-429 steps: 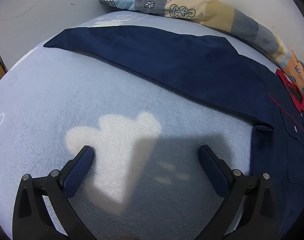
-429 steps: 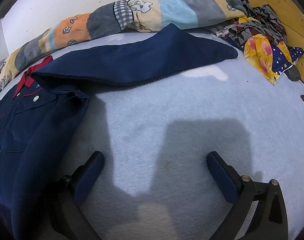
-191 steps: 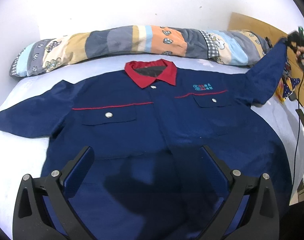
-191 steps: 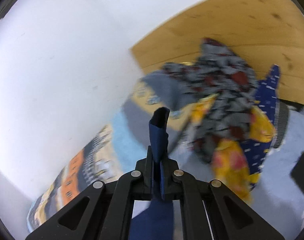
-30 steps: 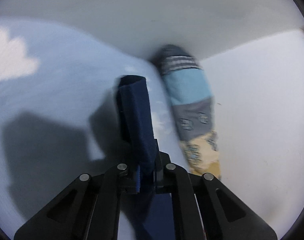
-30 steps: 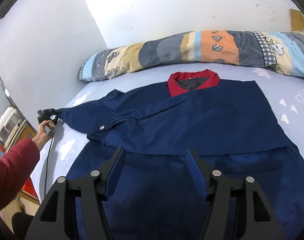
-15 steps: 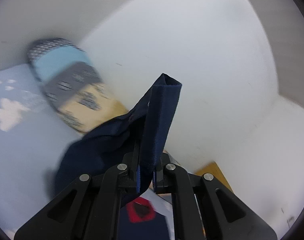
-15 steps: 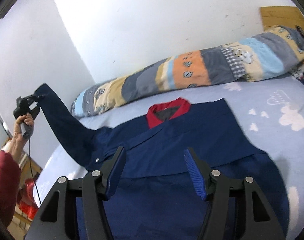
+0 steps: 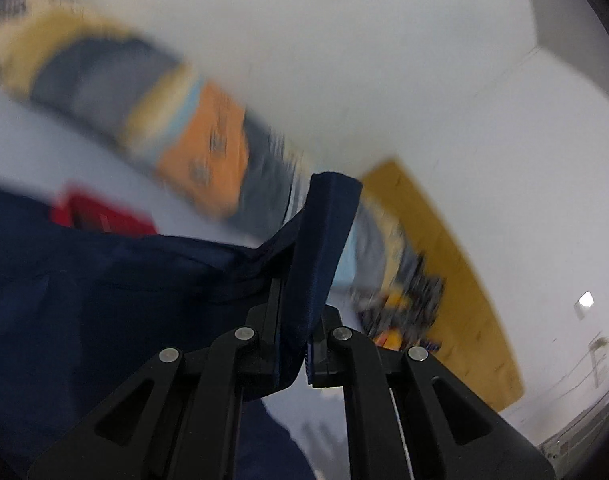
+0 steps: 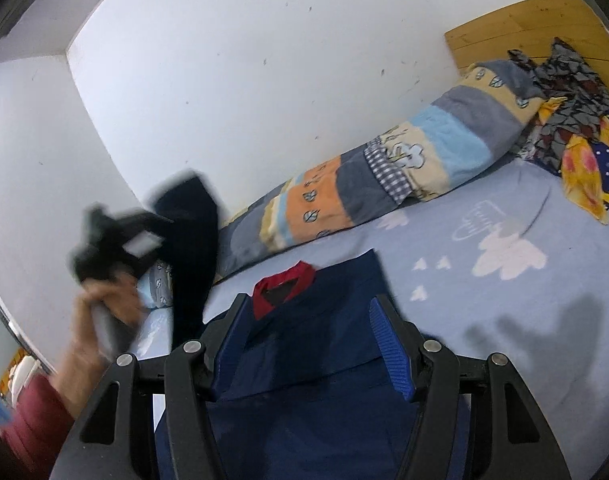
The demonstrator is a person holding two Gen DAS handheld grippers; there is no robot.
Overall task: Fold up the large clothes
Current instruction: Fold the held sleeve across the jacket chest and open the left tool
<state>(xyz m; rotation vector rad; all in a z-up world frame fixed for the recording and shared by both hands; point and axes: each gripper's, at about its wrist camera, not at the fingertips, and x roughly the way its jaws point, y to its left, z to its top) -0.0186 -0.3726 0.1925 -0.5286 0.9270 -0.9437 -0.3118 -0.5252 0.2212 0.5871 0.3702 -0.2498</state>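
Note:
A large navy work shirt (image 10: pixel 304 400) with a red collar (image 10: pixel 284 284) lies on the light blue bed; its right sleeve is folded across the chest. My left gripper (image 9: pixel 298 312) is shut on the cuff of the left sleeve (image 9: pixel 324 232) and holds it in the air over the shirt body (image 9: pixel 104 300). In the right wrist view that gripper (image 10: pixel 116 240) shows blurred at the left with the sleeve (image 10: pixel 192 264) hanging from it. My right gripper (image 10: pixel 312 320) is open and empty above the shirt's lower part.
A long patchwork bolster (image 10: pixel 384 176) lies along the white wall. A heap of patterned clothes (image 10: pixel 576 128) sits at the far right by the wooden headboard (image 10: pixel 524 28). The blue sheet (image 10: pixel 504 280) with white clouds extends to the right of the shirt.
My left gripper has swung the sleeve up and inward toward the shirt's middle; its view has turned from the wall to the collar and bolster. My right gripper has drifted right, still open.

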